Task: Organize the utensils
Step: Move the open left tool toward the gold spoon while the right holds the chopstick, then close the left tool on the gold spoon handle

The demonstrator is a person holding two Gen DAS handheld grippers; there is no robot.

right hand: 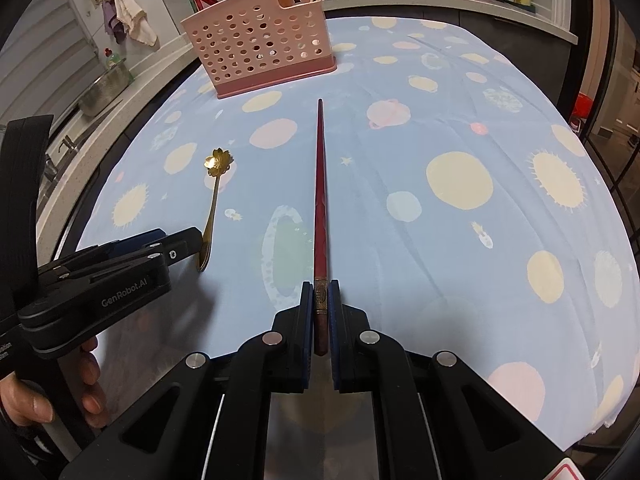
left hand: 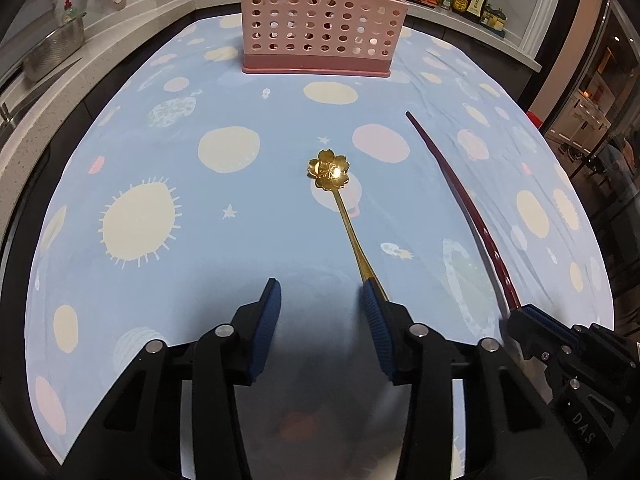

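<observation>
Right gripper (right hand: 320, 300) is clamped on the thick end of the dark red chopstick (right hand: 320, 184) — the stick lies along the blue planet-print tablecloth (right hand: 460, 240), tip pointing at the pink perforated utensil basket (right hand: 260, 48) at the far edge. Left gripper (left hand: 320, 300) is wide open with nothing between the pads; the gold flower-bowl spoon (left hand: 340, 204) lies on the cloth, its handle end touching the outer side of that gripper's right finger (left hand: 374, 312), not inside the gap. Basket already holds several chopsticks.
</observation>
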